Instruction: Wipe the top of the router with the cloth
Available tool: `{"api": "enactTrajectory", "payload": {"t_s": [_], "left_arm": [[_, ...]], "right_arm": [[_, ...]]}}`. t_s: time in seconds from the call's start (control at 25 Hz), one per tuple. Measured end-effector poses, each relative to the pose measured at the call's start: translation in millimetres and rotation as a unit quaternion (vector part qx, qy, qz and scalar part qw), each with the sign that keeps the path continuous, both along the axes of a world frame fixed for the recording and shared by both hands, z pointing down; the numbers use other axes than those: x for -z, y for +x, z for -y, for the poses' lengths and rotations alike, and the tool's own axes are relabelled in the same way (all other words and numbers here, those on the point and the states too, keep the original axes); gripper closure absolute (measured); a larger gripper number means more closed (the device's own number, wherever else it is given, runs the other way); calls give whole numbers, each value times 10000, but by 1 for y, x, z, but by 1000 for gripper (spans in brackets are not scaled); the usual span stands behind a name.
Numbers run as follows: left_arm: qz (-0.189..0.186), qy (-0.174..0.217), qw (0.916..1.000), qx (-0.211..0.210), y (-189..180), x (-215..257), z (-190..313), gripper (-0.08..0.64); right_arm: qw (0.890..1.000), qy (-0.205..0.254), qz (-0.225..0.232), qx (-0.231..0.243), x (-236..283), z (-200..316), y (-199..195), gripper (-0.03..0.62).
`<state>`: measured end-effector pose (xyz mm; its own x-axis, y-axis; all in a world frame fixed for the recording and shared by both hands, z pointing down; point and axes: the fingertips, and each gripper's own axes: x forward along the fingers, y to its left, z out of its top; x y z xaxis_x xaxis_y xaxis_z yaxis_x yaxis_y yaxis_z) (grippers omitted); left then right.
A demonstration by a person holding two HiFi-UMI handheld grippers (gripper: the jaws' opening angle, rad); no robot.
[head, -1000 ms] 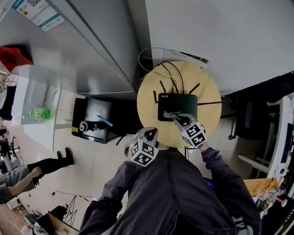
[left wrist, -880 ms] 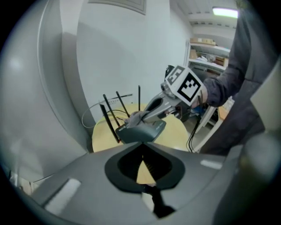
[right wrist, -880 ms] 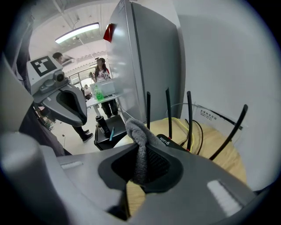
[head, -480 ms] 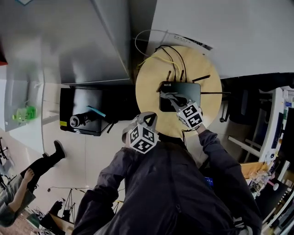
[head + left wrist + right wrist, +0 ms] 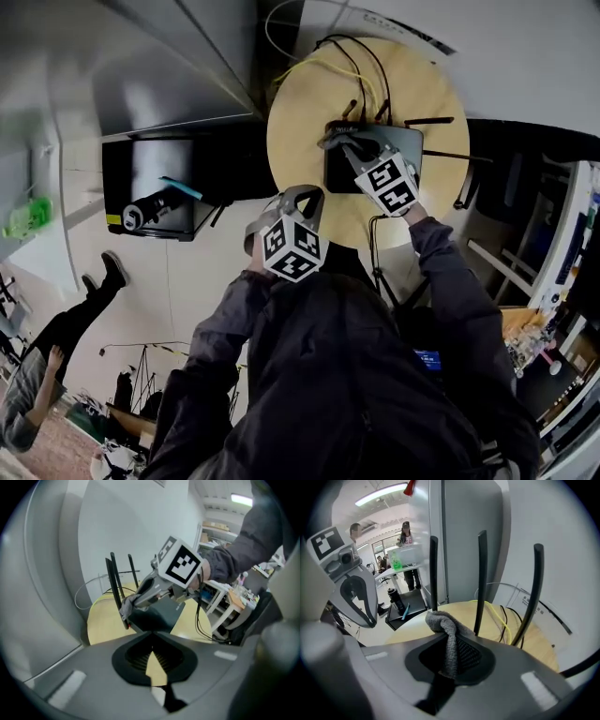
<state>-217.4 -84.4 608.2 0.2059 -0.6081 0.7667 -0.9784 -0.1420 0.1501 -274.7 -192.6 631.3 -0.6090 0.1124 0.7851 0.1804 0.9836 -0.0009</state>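
Note:
A black router (image 5: 412, 148) with upright antennas (image 5: 480, 573) lies on a round wooden table (image 5: 300, 122). My right gripper (image 5: 349, 145) is shut on a grey cloth (image 5: 336, 141) and presses it onto the router's far left corner, by the antennas. In the right gripper view the cloth (image 5: 445, 630) bunches between the jaws of the right gripper (image 5: 450, 641). My left gripper (image 5: 302, 197) hovers at the table's near edge, shut and holding nothing. The left gripper view shows this gripper (image 5: 151, 637) aimed at the router (image 5: 157, 613) and the cloth (image 5: 125, 607).
Yellow and black cables (image 5: 361, 70) run off the router's back towards the wall. A black case (image 5: 150, 178) with a bottle (image 5: 145, 208) lies on the floor to the left. Grey cabinets (image 5: 169, 66) stand behind. A person (image 5: 56, 347) is at far left.
My right gripper has slid the cloth across the router's top from the near side to the far left corner. The left gripper has stayed near the table's edge.

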Motion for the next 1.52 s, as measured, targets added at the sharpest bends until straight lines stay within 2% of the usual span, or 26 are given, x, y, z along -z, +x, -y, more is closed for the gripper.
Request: {"api": "enactTrajectory", "payload": {"t_s": [0.24,0.56,0.88,1.12,1.28,1.52], "left_arm": [[36,-51,10000,-13,5,-10,-1,560],[-162,-35,9998,146,14,-17,-9,560],[-175,103,9998,8,19,-9,-12,560],[-218,29,9996,190,24,-15,-19,560],[-154,-83,9992,348,28,-22,-19,560],[-284,-189,9976,595,45,-29,-20,560]], "right_arm": [[9991,338,53,234,-8,7,-19,558],[9994,341,53,76,-16,13,-19,558],[9989,452,131,-71,-11,18,-16,558],[9984,534,186,-33,-10,13,-17,558],[9977,603,255,174,-5,9,-14,558],[9974,508,466,191,1,13,-16,558]]}}
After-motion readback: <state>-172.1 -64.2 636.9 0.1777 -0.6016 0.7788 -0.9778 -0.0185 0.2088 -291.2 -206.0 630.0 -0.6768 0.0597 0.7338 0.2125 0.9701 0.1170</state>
